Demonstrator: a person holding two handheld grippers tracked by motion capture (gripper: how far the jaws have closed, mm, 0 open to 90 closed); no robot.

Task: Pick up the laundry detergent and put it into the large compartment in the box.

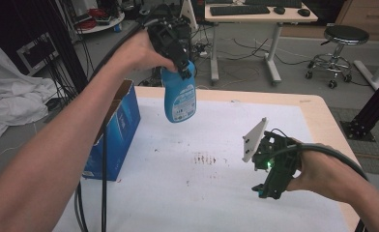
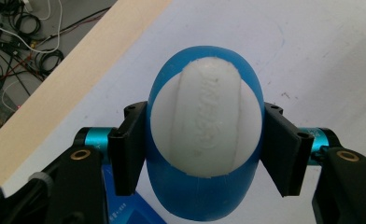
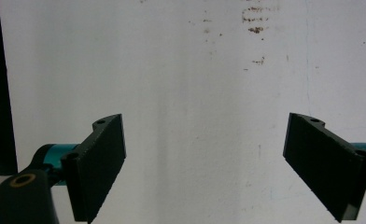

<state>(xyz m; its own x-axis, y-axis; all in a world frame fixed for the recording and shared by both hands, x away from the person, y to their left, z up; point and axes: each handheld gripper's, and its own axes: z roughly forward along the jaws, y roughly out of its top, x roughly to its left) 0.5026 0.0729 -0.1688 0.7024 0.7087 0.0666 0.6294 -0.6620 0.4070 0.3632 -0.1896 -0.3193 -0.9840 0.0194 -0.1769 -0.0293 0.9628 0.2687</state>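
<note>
A blue plastic bottle with a printed label hangs in the air above the far left of the white sheet. My left gripper is shut on its top, jaws pointing down. In the left gripper view the two black jaws press on either side of the bottle, whose white oval cap faces the camera; my left gripper holds it well above the sheet. My right gripper stands open low over the right side of the sheet. In the right gripper view, that gripper has nothing between its wide-set jaws.
A blue cardboard box stands open at the table's left edge. Brown stains mark the middle of the sheet. Behind the table are a desk with a keyboard and a round stool. Cables trail off the left side.
</note>
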